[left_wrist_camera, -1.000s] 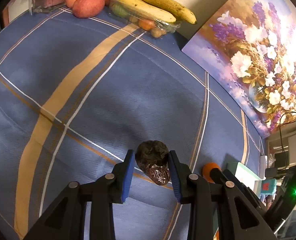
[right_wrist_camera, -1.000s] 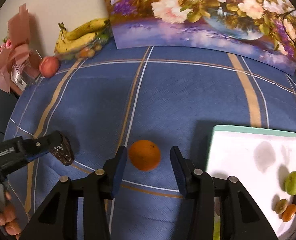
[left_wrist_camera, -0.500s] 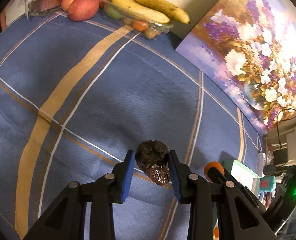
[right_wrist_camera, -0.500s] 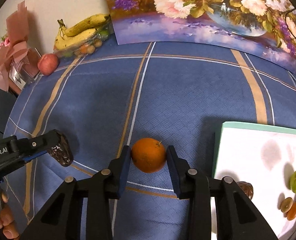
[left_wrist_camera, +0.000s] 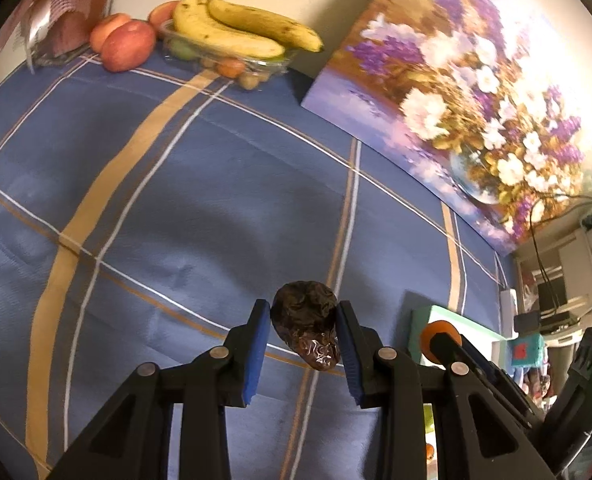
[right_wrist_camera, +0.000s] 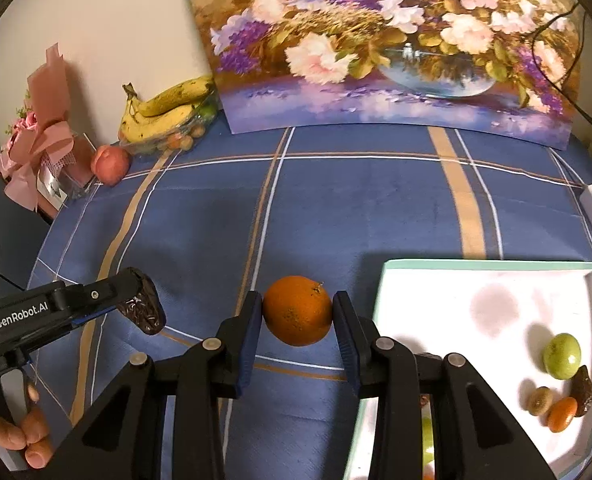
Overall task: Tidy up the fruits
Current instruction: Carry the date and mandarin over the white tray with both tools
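Observation:
My left gripper [left_wrist_camera: 303, 320] is shut on a dark wrinkled date [left_wrist_camera: 307, 324], held off the blue plaid cloth [left_wrist_camera: 175, 200]. In the right wrist view that same gripper [right_wrist_camera: 145, 312] comes in from the left with the date [right_wrist_camera: 145, 312] at its tip. My right gripper [right_wrist_camera: 298, 312] is shut on an orange [right_wrist_camera: 298, 310], lifted just left of the white tray [right_wrist_camera: 492, 280]. From the left wrist view the orange [left_wrist_camera: 436, 334] shows at the right, in front of the tray [left_wrist_camera: 452, 320].
The tray holds a green fruit [right_wrist_camera: 562, 356] and a few small fruits [right_wrist_camera: 560, 404] at its right. Bananas [left_wrist_camera: 239, 26] lie on a clear box beside apples [left_wrist_camera: 127, 44] at the far edge. A flower painting [right_wrist_camera: 396, 48] leans on the wall. A hand [right_wrist_camera: 19, 432] holds the left gripper.
The right gripper closed on the orange and lifted it off the cloth. The left gripper rose a little with the date still in it.

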`<state>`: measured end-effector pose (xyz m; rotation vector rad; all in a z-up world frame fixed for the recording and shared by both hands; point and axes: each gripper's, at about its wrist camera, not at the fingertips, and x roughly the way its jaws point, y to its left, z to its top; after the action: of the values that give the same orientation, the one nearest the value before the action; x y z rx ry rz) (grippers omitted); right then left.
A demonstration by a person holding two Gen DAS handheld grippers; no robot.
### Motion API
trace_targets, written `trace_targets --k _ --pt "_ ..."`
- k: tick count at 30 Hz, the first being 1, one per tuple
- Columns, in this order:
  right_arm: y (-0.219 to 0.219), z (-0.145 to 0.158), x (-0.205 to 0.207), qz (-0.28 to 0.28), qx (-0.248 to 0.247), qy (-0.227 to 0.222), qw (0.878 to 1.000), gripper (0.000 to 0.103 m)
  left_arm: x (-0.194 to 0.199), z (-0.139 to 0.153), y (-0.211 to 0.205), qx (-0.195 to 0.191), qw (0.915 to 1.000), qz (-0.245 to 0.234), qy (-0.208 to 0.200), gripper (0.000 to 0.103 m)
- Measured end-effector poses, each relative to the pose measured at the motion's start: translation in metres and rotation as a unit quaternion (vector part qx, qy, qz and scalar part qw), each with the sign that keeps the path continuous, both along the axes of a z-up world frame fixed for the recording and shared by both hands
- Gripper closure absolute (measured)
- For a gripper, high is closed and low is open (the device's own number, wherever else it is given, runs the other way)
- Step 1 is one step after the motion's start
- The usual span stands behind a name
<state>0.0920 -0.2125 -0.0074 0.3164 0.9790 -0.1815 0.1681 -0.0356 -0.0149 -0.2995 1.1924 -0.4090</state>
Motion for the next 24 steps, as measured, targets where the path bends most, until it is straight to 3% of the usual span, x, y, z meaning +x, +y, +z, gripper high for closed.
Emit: trace_targets --k 7,14,24 --pt "-0.020 0.001 -0.013 -0.016 0.009 0.000 1.000 0.065 -0.010 0.009 -0.032 0.010 0.9994 -0.032 -0.008 0.067" --pt "-0.058 0.004 -0.035 -0.067 0.026 -0.006 0.997 0.065 -0.025 0.010 -0.069 0.023 0.9970 -0.073 -0.014 0.067" --pt "-0.109 0.009 -0.067 -0.129 0.024 -0.006 0.991 0.065 -0.053 0.013 -0.129 0.042 0.9879 -0.146 -0.032 0.067"
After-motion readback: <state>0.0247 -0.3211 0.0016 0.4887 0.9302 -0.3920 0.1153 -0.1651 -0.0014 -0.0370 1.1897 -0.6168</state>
